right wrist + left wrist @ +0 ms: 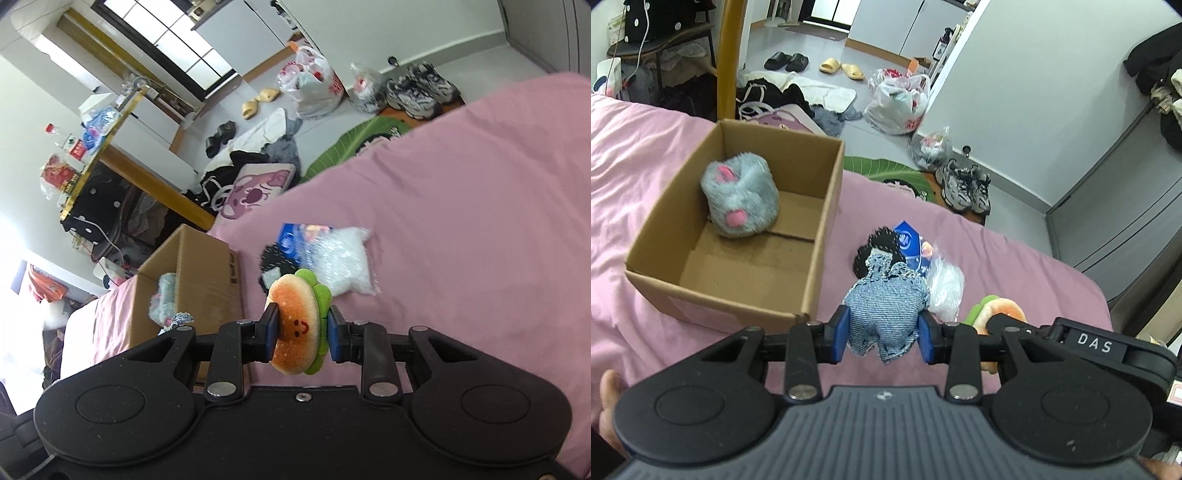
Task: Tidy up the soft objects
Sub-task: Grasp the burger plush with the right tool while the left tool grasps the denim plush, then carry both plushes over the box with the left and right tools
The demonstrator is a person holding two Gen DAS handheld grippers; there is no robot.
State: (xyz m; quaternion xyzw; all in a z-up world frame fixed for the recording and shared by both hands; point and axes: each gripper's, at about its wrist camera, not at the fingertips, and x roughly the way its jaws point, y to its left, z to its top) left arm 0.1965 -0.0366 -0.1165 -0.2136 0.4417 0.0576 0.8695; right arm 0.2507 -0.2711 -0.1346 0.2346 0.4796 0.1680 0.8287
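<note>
Left hand-held gripper (pixel 882 332) clamps denim toy (pixel 886 314); cardboard box (pixel 820 236) holds grey plush (pixel 740 195)

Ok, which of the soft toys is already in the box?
The grey furry toy with pink patches, alone in the cardboard box. The denim toy and burger toy are each clamped in a hand-held gripper.

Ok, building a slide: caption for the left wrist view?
Left hand-held gripper holds a denim toy beside a cardboard box.

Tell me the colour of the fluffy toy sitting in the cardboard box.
Grey fur with pink patches: the fluffy toy in the cardboard box shows best in the left wrist view.
</note>
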